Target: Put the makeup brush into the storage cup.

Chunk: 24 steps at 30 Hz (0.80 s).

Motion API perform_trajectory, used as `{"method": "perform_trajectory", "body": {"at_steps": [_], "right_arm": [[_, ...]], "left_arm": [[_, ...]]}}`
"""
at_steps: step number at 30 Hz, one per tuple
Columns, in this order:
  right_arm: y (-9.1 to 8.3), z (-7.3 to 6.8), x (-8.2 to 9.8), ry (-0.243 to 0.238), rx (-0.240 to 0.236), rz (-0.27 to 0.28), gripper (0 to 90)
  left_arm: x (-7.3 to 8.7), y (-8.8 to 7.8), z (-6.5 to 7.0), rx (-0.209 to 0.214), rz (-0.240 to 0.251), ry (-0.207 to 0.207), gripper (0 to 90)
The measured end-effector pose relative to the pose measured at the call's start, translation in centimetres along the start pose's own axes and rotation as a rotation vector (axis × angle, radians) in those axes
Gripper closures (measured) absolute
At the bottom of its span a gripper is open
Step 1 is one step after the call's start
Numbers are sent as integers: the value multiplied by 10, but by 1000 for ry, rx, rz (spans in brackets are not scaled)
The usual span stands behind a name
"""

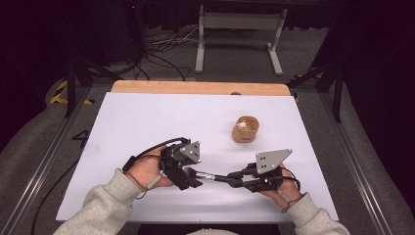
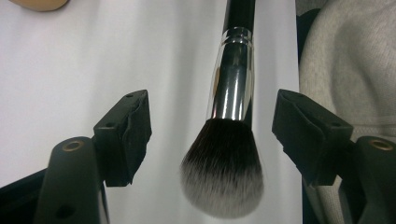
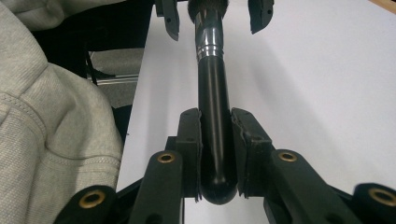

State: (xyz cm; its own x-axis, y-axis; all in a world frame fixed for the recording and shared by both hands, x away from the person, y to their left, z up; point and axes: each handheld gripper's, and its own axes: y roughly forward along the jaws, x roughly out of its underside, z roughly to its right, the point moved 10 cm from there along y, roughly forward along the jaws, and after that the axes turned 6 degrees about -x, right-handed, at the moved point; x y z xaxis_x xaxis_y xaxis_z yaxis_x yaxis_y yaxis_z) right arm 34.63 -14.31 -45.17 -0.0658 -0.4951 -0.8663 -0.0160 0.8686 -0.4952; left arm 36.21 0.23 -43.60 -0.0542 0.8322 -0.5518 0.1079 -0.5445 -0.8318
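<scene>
In the high view, the white surface (image 1: 147, 127) carries a small wooden cup (image 1: 245, 129), and both claws lie nearer the person than that cup. The left claw (image 1: 194, 177) sits down-left of the cup and the right claw (image 1: 234, 179) almost straight below it, their tips facing each other. A makeup brush (image 1: 211, 176) bridges the gap between them; at this size its bristles and handle end are hard to make out, lost against the black jaws, and what lies inside the cup is too small to tell. Grey sleeves run off the bottom edge. In the left gripper view, the brush head (image 2: 224, 172) hangs between the jaws with bare white surface showing on either side, so the left claw (image 2: 212, 135) stands wide and presses on nothing. The chrome ferrule rises from the bristles and the black handle is cut off at the top edge. A sliver of the wooden cup (image 2: 39, 3) shows at the upper left corner, mostly out of frame, and a grey sleeve (image 2: 348, 60) fills the right side. In the right gripper view, the right claw (image 3: 216, 140) is clamped narrow on the black handle, its pads tight against both sides near the rounded butt. Beyond it the ferrule reaches the left claw's parted jaws at the top edge, where the bristles are cropped.
</scene>
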Motion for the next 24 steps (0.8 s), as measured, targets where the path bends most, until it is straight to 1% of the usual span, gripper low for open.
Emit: {"method": "perform_trajectory", "body": {"at_steps": [2, 3, 5, 7, 8, 9, 11, 13, 15, 16, 20, 21, 24], "right_arm": [[-1, 0, 1, -3, 1, 6, 746], [-2, 0, 1, -5, 3, 7, 747], [-2, -1, 2, -1, 2, 13, 746], [-3, -1, 3, -5, 3, 14, 746], [-3, -1, 4, -5, 4, 18, 746], [-3, -1, 5, -4, 4, 24, 746], [-4, 0, 5, -2, 3, 28, 747], [-4, 0, 7, -3, 7, 33, 746], [-5, 0, 7, -4, 7, 35, 746], [-5, 0, 8, -4, 9, 36, 746], [-5, 1, 9, -1, 8, 44, 746], [-6, 1, 10, -1, 8, 47, 746], [-6, 2, 11, -4, 7, 52, 746]], "left_arm": [[0, 0, 0, 8, 9, -4, 291], [0, 0, 0, 13, 15, -14, 297], [1, -1, 0, 30, 25, -18, 307], [3, -2, 0, 36, 28, -31, 317], [4, -3, 0, 39, 38, -33, 321], [4, -3, 0, 39, 38, -33, 334], [4, -4, 0, 39, 57, -39, 340], [4, -3, 0, 39, 89, -34, 343], [4, -3, 0, 43, 92, -36, 373], [4, -3, 0, 47, 106, -32, 385], [5, -3, 0, 52, 120, -31, 425], [5, -3, 0, 52, 130, -35, 425], [5, -3, -1, 60, 150, -34, 467]]}}
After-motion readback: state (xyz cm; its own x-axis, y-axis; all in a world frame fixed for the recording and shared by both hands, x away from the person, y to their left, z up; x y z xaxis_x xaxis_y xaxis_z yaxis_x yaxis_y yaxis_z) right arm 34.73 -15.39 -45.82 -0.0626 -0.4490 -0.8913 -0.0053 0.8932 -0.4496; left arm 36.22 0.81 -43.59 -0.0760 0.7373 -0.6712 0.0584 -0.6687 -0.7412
